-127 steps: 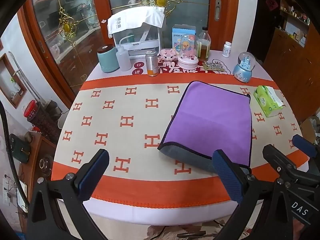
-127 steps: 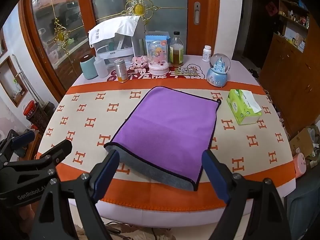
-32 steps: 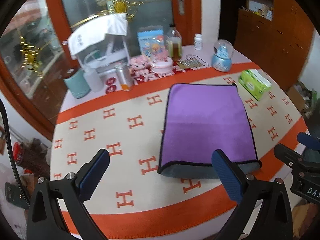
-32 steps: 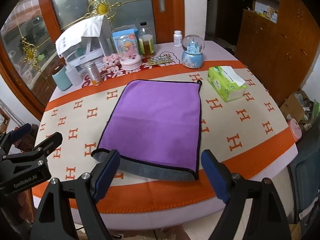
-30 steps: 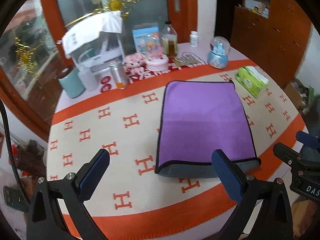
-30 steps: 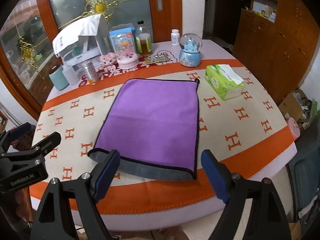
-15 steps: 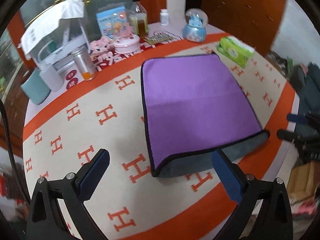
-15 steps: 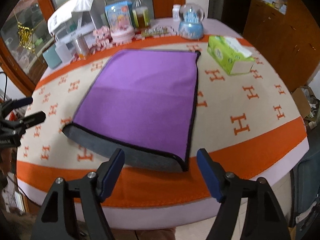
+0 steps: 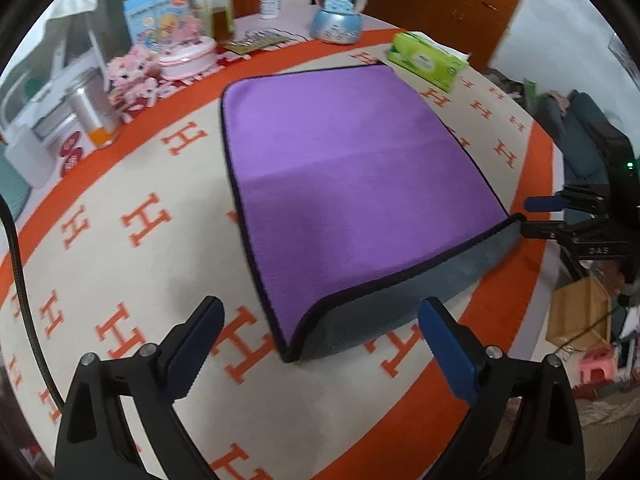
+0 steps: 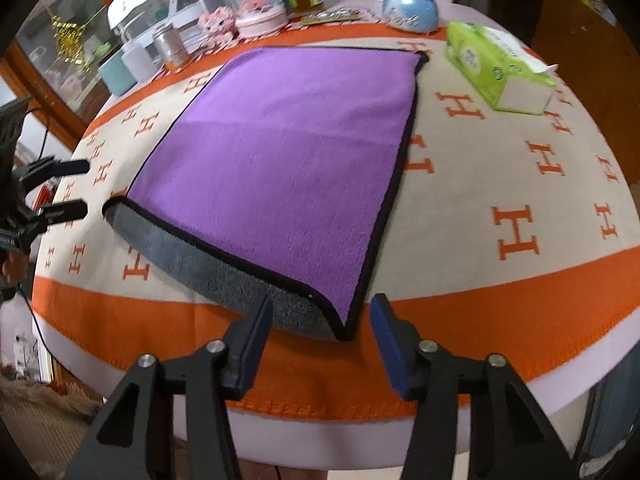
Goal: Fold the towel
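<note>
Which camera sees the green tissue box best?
The right wrist view: the tissue box is big and sharp there, with its white end showing. In the left wrist view, it sits smaller and farther back, past the purple towel.

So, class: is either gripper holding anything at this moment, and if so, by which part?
Nothing is held. Both the left gripper and right gripper are open, each poised at a near corner of the purple towel, fingers not closed on it.
</note>
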{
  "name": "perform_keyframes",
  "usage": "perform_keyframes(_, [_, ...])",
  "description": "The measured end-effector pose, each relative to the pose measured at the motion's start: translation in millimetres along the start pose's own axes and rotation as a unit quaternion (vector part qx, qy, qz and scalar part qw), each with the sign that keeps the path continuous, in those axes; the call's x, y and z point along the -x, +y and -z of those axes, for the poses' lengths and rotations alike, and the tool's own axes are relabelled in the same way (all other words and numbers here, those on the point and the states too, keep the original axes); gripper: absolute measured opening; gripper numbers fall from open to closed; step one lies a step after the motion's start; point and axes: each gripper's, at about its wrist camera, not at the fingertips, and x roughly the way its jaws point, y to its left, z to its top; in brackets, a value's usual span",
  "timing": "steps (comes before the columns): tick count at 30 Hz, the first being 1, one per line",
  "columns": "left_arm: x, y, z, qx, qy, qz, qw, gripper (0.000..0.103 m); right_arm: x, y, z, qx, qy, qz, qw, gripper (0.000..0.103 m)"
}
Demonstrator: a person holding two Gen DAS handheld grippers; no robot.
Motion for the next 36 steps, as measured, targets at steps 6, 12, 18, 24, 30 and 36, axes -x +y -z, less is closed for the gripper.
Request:
perform_keyframes(6, [-16,1,-4,-0.011,0.022,0.037,0.999,0.088,-11,-4,-1,0.025,0.019,-0.02,0.999,0.04])
perform_keyframes(12, [-22,1,-7,-0.018,0.032,0.051,0.998,0.082,-13,-4,-4,0.039,0.023,-0.033,0.998,0.039])
perform_keyframes(18, [-24,2,-8,-0.024,0.042,0.059,0.9971,0.078,-15,-4,-11,0.041,0.021,-0.052,0.998,0.039])
perform_keyframes(24, [-26,2,-7,-0.037,0.055,0.069,0.9955,0.076,-19,-3,-14,0.046,0.029,-0.06,0.997,0.024])
perform_keyframes(30, [-35,-1,-3,-0.047,0.083,0.082,0.992,0.057,-19,-4,-14,0.044,0.03,-0.063,0.997,0.015])
perform_keyframes(36, [-36,1,-1,-0.047,0.086,0.081,0.9919,0.045,-17,-4,-12,0.049,0.027,-0.058,0.997,0.011])
